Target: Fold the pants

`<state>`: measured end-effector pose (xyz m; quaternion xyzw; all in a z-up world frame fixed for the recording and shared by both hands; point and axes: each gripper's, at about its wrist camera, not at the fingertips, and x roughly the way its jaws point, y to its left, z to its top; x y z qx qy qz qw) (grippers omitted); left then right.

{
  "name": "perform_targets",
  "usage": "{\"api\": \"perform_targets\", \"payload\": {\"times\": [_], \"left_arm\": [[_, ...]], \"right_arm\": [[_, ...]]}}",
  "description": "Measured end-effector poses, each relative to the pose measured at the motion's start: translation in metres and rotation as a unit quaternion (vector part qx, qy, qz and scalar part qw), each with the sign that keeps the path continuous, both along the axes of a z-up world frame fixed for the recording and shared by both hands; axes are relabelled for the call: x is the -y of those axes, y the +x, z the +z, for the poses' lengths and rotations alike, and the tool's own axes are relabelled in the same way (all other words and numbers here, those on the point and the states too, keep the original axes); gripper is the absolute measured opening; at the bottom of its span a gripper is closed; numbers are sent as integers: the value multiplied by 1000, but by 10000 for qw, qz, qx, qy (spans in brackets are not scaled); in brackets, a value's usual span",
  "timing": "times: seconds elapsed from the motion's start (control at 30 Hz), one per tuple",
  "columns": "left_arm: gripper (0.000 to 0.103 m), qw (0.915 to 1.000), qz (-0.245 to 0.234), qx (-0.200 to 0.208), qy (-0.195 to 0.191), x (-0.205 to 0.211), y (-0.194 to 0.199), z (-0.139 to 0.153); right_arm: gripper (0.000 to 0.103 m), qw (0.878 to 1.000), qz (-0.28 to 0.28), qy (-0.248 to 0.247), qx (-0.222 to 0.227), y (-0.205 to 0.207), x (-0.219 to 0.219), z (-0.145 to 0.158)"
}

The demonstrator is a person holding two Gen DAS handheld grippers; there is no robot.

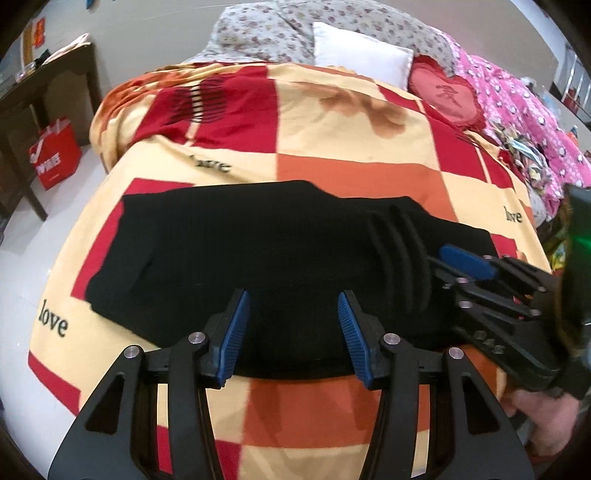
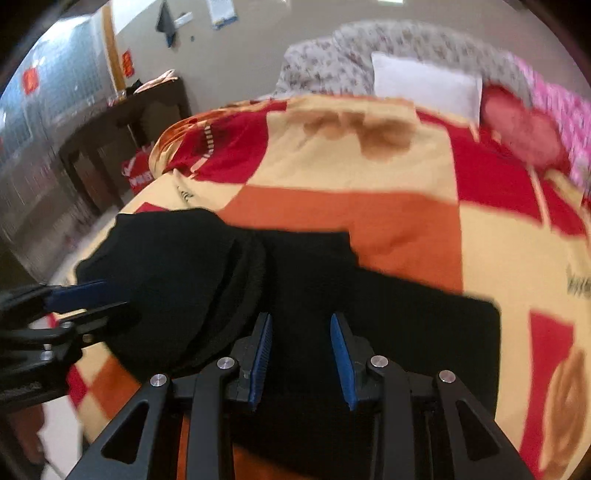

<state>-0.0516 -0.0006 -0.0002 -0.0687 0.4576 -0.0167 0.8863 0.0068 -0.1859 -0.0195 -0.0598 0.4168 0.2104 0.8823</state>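
Note:
Black pants [image 1: 258,254] lie flat across a checked red, orange and cream bedspread [image 1: 332,122], with their ribbed waistband [image 1: 402,251] at the right. My left gripper [image 1: 293,332] is open, its blue pads just above the pants' near edge. The right gripper [image 1: 469,266] shows at the right in the left wrist view, over the waistband end. In the right wrist view the pants [image 2: 369,314] lie under my open right gripper [image 2: 301,360], and the left gripper [image 2: 88,299] reaches in from the left over a raised fold [image 2: 177,280].
A white pillow [image 1: 362,51], a floral quilt [image 1: 266,29], a red heart cushion [image 1: 447,92] and pink bedding [image 1: 517,110] lie at the bed's far end. A dark table [image 1: 48,92] and a red bag [image 1: 55,155] stand on the floor at the left.

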Motion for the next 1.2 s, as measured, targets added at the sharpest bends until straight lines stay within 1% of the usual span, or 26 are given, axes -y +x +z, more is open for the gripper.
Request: {"api": "perform_targets", "payload": {"times": [0.1,0.17,0.2,0.27,0.33,0.37,0.4,0.5,0.57,0.67,0.73,0.77,0.8,0.83,0.87,0.9,0.97,1.03,1.1,1.2], "left_arm": [[50,10000,77,-5,-15,-7,-1,-2],[50,9999,104,-11,-19,-10,-1,-3],[50,9999,115,-4,-17,-11,0,-3],[50,9999,143,-6,-19,-14,-1,-4],[50,9998,186,-3,-57,-18,-2,-5],[50,9997,223,-15,-72,-22,-2,-6],[50,9997,242,-28,-86,-24,-3,-6],[50,9993,317,-32,-208,-32,-4,-6],[50,9989,362,-31,-291,-38,-6,-4],[50,9981,453,10,-413,-48,-12,-1],[51,9973,498,-51,-540,-54,-16,-1],[51,9964,521,-63,-671,-59,-20,-1],[53,9952,560,-40,-804,-64,-25,0],[58,9942,619,-29,-875,-68,-28,1],[68,9934,692,-27,-917,-72,-31,1],[71,9917,809,-7,-996,-79,-35,1],[71,9886,1018,-16,-1107,-90,-41,-1],[71,9868,1169,-106,-1117,-98,-42,-5],[71,9849,1306,-194,-1123,-104,-43,-10],[71,9772,1625,-247,-1341,-118,-49,-19]], "right_arm": [[31,9998,60,187,6,-6,4,12],[31,9996,64,255,45,-12,5,14],[31,9996,84,257,42,-14,4,12],[32,9996,93,188,-178,-11,-1,-4],[32,9998,92,168,-14,-13,-4,-5],[32,9998,90,159,-99,-12,-4,-3],[32,9995,93,241,-164,-11,-2,0],[32,9965,236,778,-198,-9,1,16],[34,9948,304,958,-177,-5,-2,24],[36,9922,430,1129,-306,6,-13,27],[37,9913,555,1137,-374,12,-26,26],[37,9903,678,1142,-418,15,-35,25],[37,9892,800,1143,-455,17,-44,24],[37,9877,956,1128,-500,20,-54,23],[37,9870,1080,1073,-507,24,-65,22],[37,9872,1152,996,-478,28,-74,22],[39,9876,1315,761,-397,35,-94,21],[45,9868,1482,550,-357,42,-111,18],[45,9862,1581,389,-288,48,-125,15],[46,9855,1671,221,-181,55,-140,11]]}}
